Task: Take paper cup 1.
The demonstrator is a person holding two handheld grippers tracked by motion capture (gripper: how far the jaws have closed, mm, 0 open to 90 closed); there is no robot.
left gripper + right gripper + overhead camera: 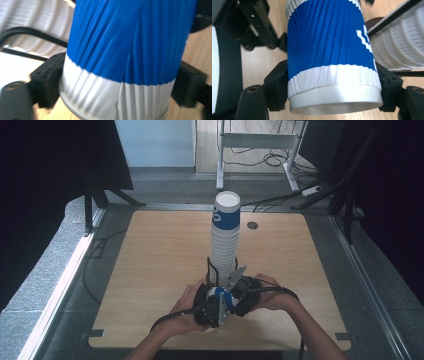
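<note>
A tall stack (224, 237) of ribbed paper cups stands upright near the middle of the table (150, 270). Just in front of the stack, on the person's side, both hands meet around one separate cup (329, 60). The left hand-held gripper (120, 87) clamps this cup from both sides, and the right hand-held gripper (332, 87) also presses its jaws on it near the base. I judge the two grips are there so one can steady the cup while the other takes it over.
</note>
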